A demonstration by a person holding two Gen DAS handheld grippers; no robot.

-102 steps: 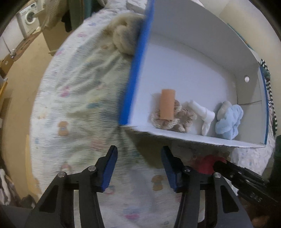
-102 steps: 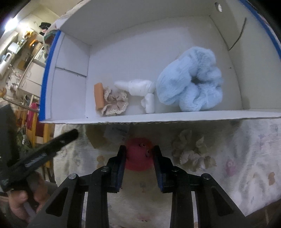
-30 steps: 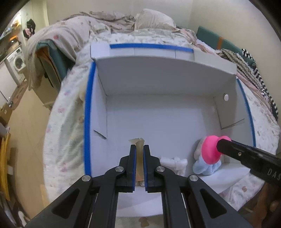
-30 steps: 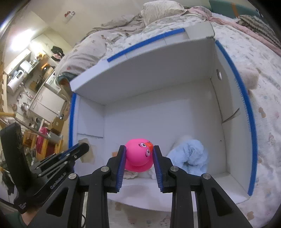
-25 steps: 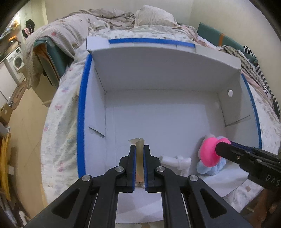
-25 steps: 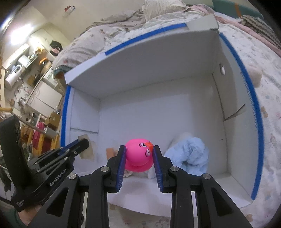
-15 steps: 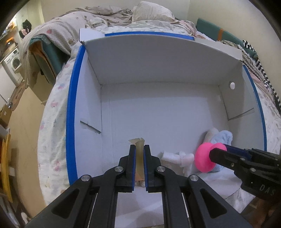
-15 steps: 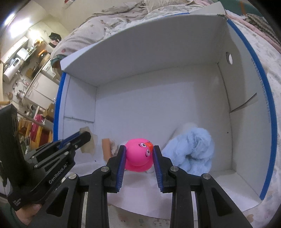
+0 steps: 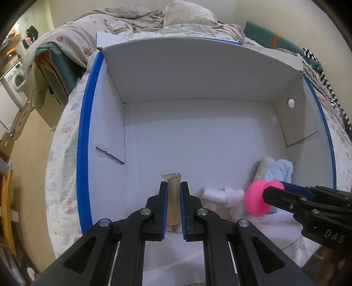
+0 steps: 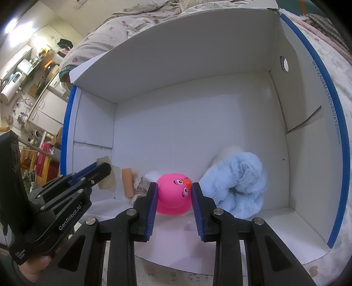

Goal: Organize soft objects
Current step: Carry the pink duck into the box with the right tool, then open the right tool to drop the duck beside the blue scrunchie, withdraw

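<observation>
A white cardboard box (image 9: 198, 136) with blue-edged flaps lies open on the bed. My left gripper (image 9: 173, 199) is shut on a thin beige soft piece (image 9: 172, 193) held over the box's near left. My right gripper (image 10: 173, 195) is shut on a pink toy duck (image 10: 172, 194), held over the box's near middle; the duck also shows in the left wrist view (image 9: 255, 198). Inside lie a fluffy light blue item (image 10: 237, 187), a white rolled sock (image 9: 217, 193), an orange tube (image 10: 128, 181) and a lace-trimmed piece (image 10: 137, 178).
The box's far wall (image 10: 176, 66) and right wall (image 10: 308, 154) stand tall around the grippers. Crumpled bedding and a pillow (image 9: 189, 15) lie beyond the box. The bed's left edge (image 9: 57, 165) drops to the floor. A washing machine (image 9: 15, 77) stands far left.
Both grippers have moved forward and lower into the box, each still holding its item. The box looms larger and the pink duck is now close to the blue item.
</observation>
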